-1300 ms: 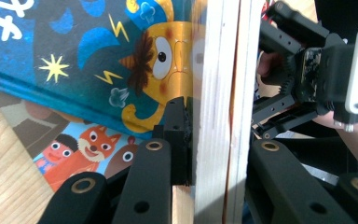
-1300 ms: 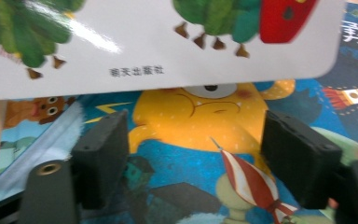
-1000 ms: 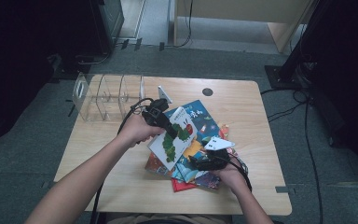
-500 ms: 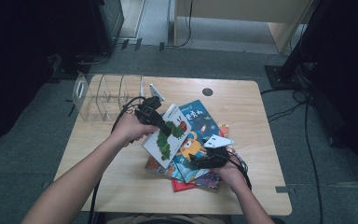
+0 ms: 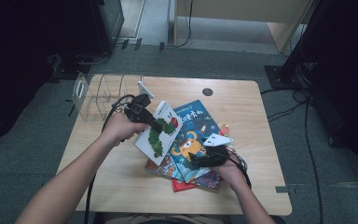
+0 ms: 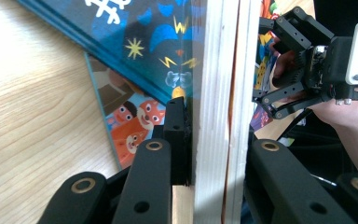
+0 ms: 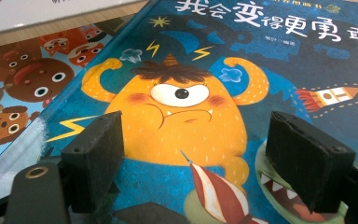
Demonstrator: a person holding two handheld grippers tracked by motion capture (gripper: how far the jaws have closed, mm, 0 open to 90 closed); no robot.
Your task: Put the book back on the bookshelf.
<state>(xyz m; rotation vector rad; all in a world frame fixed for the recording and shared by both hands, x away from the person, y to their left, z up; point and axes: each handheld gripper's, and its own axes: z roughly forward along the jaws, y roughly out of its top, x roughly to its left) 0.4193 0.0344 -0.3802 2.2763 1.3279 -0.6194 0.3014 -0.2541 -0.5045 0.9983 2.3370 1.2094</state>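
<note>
A white picture book with a green caterpillar (image 5: pixel 161 133) is lifted off the pile and tilted, its upper edge clamped in my left gripper (image 5: pixel 154 124). In the left gripper view the book (image 6: pixel 219 93) stands edge-on between the jaws, one pad (image 6: pixel 177 135) pressed to its cover. A blue book with an orange one-eyed monster (image 5: pixel 193 126) lies on top of the pile. My right gripper (image 5: pixel 196 160) rests over its lower part, open. In the right gripper view both pads (image 7: pixel 95 158) straddle the monster (image 7: pixel 177 107) with nothing pinched.
Under the blue book lie a cover with fox faces (image 7: pixel 23 93) and a red one (image 5: pixel 182 185). A clear plastic rack with dividers (image 5: pixel 98 95) stands at the table's far left. Bare wood (image 5: pixel 242 107) lies to the right and front of the pile.
My left gripper has carried the white book up and to the left, toward the rack, uncovering more of the blue book. The right gripper has stayed put.
</note>
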